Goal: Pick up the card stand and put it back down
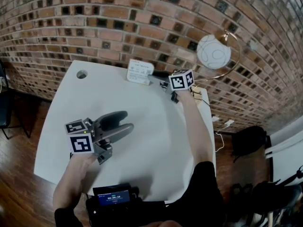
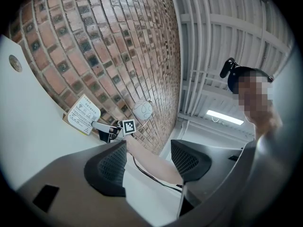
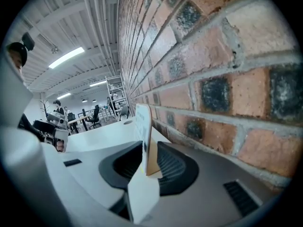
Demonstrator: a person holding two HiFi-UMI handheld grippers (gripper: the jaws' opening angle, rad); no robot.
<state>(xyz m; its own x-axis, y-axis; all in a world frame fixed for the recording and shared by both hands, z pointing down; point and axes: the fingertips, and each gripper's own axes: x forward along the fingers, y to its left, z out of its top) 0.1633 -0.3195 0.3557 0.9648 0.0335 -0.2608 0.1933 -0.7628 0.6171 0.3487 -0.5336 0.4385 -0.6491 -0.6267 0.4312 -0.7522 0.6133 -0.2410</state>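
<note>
Right gripper (image 3: 147, 163): jaws nearly together, pinching card stand (image 3: 143, 126) edge-on between pads. Brick wall (image 3: 227, 79) just beside right jaw.
Risk: thin card, narrow bite; stand may pivot, slip, scrape wall on lift.
Left gripper (image 2: 149, 162): jaws apart, empty.

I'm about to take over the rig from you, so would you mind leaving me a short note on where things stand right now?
Left gripper: jaws apart, nothing between them, low over the near left part of the white table.
Right gripper: jaws closed on the card stand, gripping it edge-on.
Card stand: upright at the table's far edge, close to the brick wall. I cannot tell whether its base has left the table.
Done: the grasp.
Left: lift it clear, set it back down upright, open the right jaws and withdraw.
</note>
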